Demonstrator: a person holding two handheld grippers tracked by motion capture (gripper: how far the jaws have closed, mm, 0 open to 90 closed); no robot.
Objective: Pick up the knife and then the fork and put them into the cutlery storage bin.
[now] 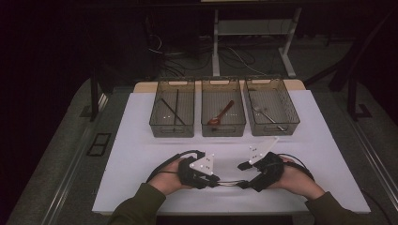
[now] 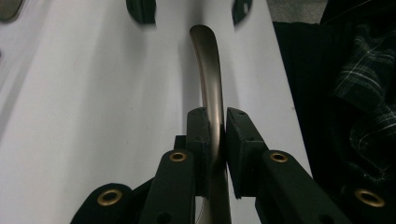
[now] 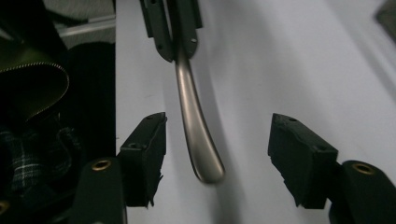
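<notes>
Over white table (image 1: 141, 140), left gripper (image 2: 215, 135) clamped on metal handle (image 2: 209, 70), right gripper (image 3: 217, 144) wide apart.

A white table top (image 1: 141, 140) is lying under dim light; three clear bins (image 1: 224, 112) are standing side by side along its far edge, close together; the left bin (image 1: 172, 114) is holding two dark thin sticks crossing each other; the middle bin is holding a reddish-brown spoon (image 1: 220, 113) lying at a slant; the right bin (image 1: 272, 111) is holding a silver spoon (image 1: 267, 115), also at a slant; behind the table a white desk frame (image 1: 253, 28) is standing on the grey floor, with dark cables (image 1: 187, 61) trailing loosely around its legs; a dark stand (image 1: 95, 96) is rising at the table's left side.
</notes>
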